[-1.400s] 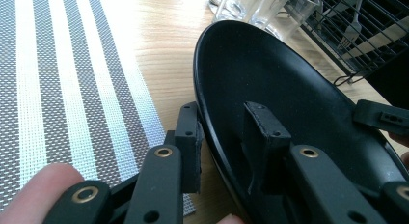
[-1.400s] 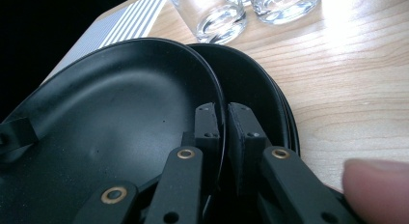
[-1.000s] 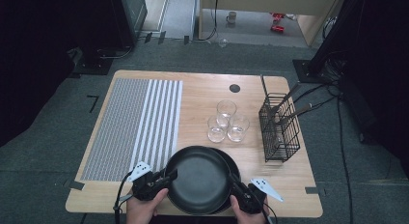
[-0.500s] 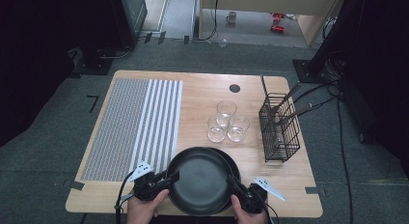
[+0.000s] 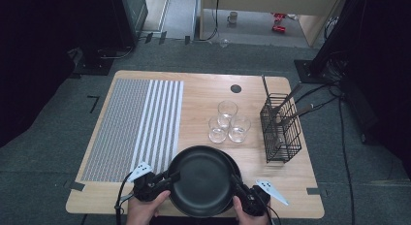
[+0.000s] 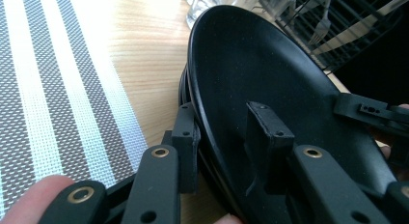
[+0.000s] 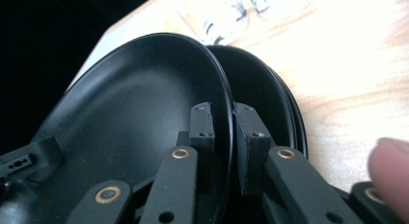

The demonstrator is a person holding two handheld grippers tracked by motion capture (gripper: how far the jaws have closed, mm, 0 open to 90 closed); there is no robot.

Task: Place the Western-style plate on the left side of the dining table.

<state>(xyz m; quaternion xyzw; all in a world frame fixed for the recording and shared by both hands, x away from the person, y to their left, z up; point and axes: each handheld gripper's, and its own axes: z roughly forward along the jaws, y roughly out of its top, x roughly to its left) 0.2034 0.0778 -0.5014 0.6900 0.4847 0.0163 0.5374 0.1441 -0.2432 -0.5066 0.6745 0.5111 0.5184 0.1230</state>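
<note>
A pale wooden table [image 5: 203,96] carries, at its near edge, a stack of round matte-black plates [image 5: 231,163], the landmark here. To the stack's left lies a grey-and-white striped woven placemat [image 5: 135,123]; beyond the stack stand three clear drinking glasses [image 5: 227,122], and to its far right a black wire cutlery basket [image 5: 280,128] holding utensils. The top black plate [image 5: 202,180] is gripped at opposite rims: the left gripper [image 5: 156,180] is clamped on its left edge, one jaw over the rim inside the dish and one beneath, as the left gripper view shows [image 6: 222,137]; the right gripper [image 5: 242,188] is pinched on its right edge, jaws either side of the thin rim [image 7: 226,137]. This plate sits tilted and partly off the stack, shifted toward the person and to the left, with the lower plates' edges [image 7: 270,103] exposed at its right. Being round, the plate has no long axis; both hands are equally near. Open room for setting it down appears to lie on the placemat to the stack's left; the glasses stand near the stack's far side, so a forward move would risk touching them.
</note>
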